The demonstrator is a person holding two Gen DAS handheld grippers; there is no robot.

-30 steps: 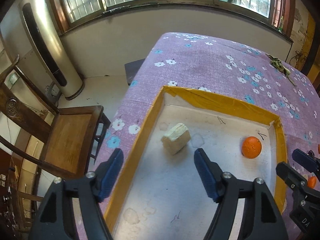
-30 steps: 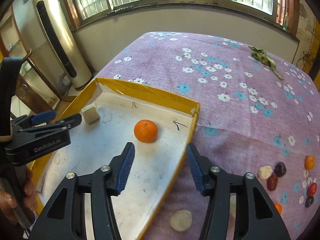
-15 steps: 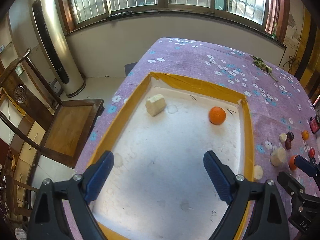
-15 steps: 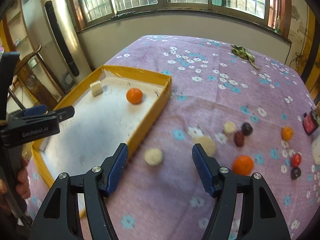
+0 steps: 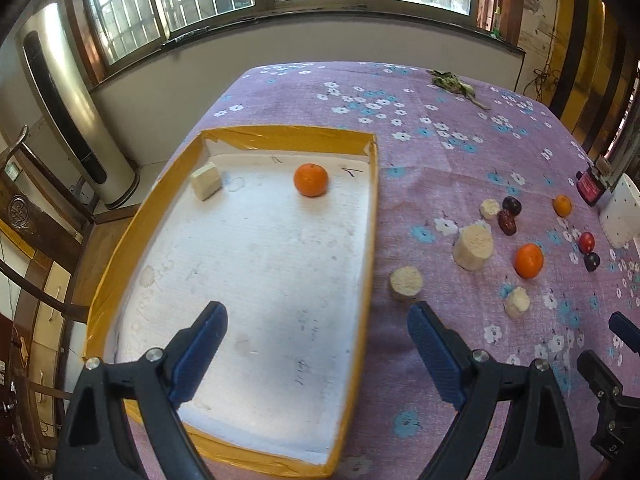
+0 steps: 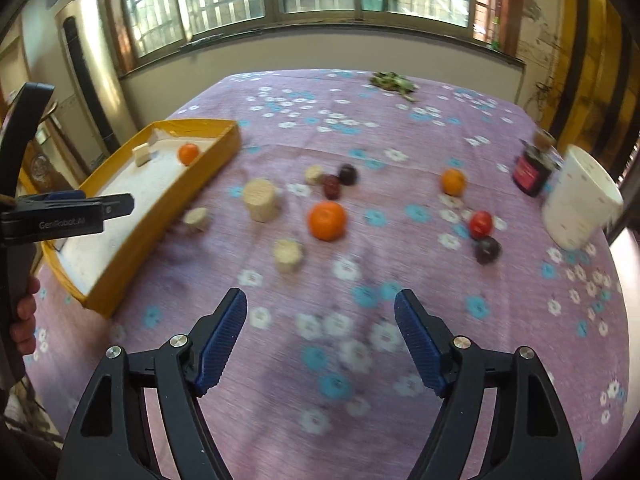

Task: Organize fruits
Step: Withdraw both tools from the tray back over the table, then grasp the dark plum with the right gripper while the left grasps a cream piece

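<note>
Both tools empty: left tool (image 5: 318, 344) spread wide over tray (image 5: 372, 216); right tool (image 6: 320, 340) just opening, orange (image 6: 326, 220) ahead on worktop (image 6: 400, 128).

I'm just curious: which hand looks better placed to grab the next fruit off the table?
Probably right. The right gripper is open, empty, over the cloth facing the big orange. The left gripper, also open, hangs over the tray.

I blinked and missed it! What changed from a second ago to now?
Both grippers backed away from the yellow tray toward the loose fruit. The right gripper has just been opening, nothing between its jaws; the left gripper is open, empty. The orange and pale block stayed put.
</note>
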